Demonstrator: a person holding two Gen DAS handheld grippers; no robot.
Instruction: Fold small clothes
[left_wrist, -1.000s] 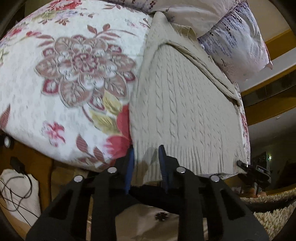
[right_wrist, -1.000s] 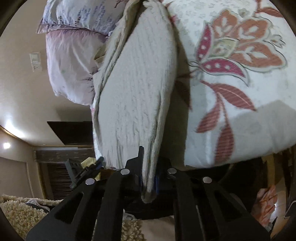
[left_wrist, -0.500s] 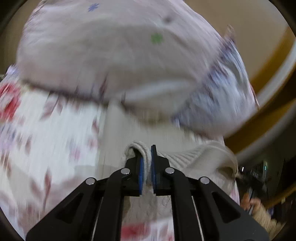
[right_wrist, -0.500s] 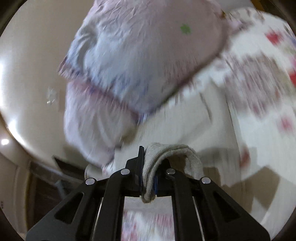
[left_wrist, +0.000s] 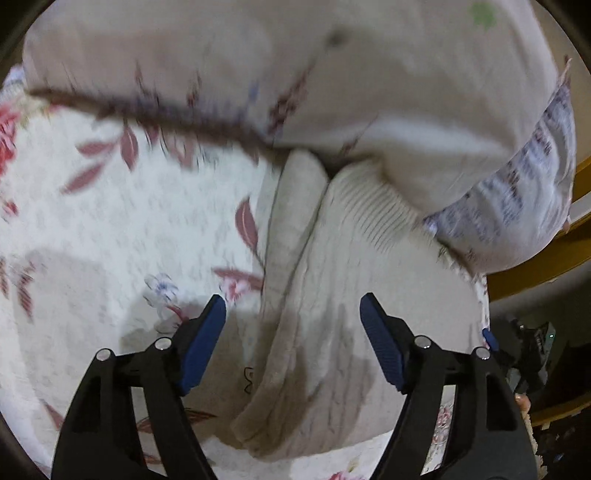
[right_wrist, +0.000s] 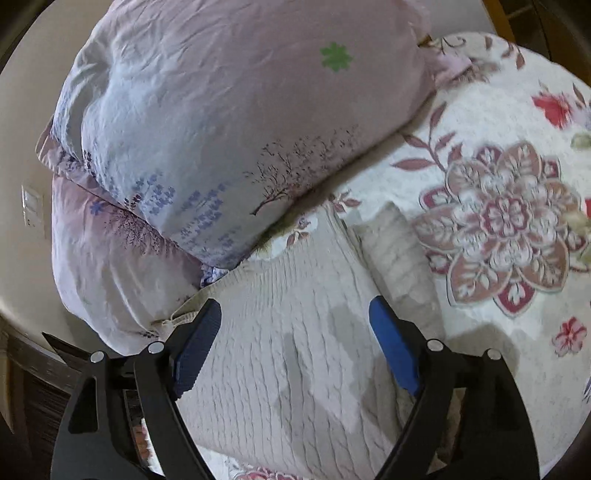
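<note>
Left wrist view. The left tongs (left_wrist: 293, 332) stand wide apart and grip nothing. Directly ahead of them lies the cream cable-knit sweater (left_wrist: 354, 295), flat on the floral bedspread (left_wrist: 110, 221). Its long axis runs away from the tongs toward the pillow (left_wrist: 369, 74), whose lower edge meets the ribbed far end. A narrower folded strip, apparently a sleeve (left_wrist: 291, 206), lies along the sweater's left side. The near rounded edge sits between and just below the two blue pads (left_wrist: 201, 343), slightly nearer the right one. The picture is motion-blurred, so fine detail of the knit edge is uncertain.

Right wrist view. The right tongs (right_wrist: 295, 339) are likewise spread and empty. The same sweater (right_wrist: 295, 350) fills the space between the pads (right_wrist: 393, 349) and extends forward to the stacked pillows (right_wrist: 221, 129). The sleeve strip (right_wrist: 399, 251) here lies to the right, beside the large flower of the bedspread (right_wrist: 509, 221).

Judgement. Both tongs sit at the near short edge, about equally close. The sweater appears already doubled lengthwise; any further fold would probably carry the near end forward along that long axis, toward the pillows.
</note>
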